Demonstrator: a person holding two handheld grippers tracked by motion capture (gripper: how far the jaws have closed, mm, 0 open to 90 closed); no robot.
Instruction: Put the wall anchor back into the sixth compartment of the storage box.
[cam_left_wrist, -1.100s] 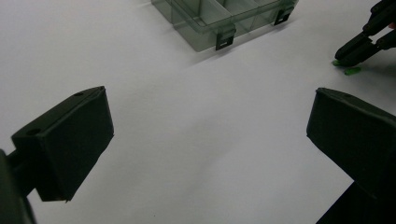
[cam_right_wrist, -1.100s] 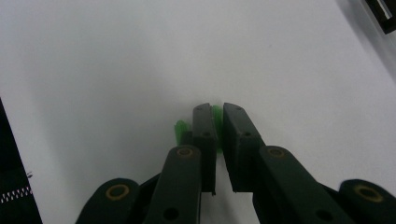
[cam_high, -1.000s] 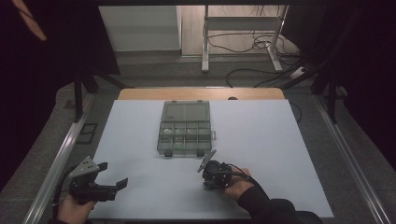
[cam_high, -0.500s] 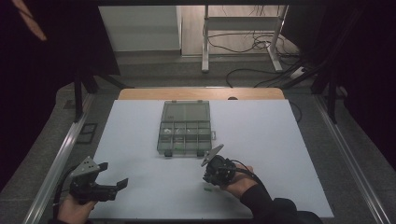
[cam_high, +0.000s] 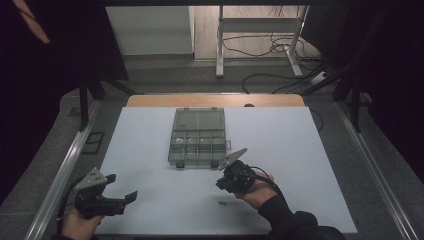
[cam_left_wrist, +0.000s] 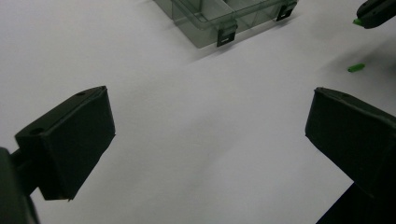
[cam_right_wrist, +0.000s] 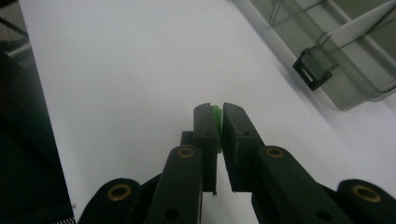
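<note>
Right gripper view: jaws of right gripper (cam_right_wrist: 215, 114) clamped on small green piece (cam_right_wrist: 216, 113) above white worktop (cam_right_wrist: 116, 70), near clear compartment box (cam_right_wrist: 348, 88); left gripper (cam_left_wrist: 205, 135) jaws wide apart.

A white table (cam_high: 300, 150) stands over a grey floor. Beyond its far wooden edge (cam_high: 215, 100), black cables (cam_high: 260, 50) lie around a pale metal stand (cam_high: 220, 45).

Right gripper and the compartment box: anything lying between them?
No. In the right gripper view, bare white tabletop separates the right gripper, shut on a small green piece, from the compartment box.
</note>
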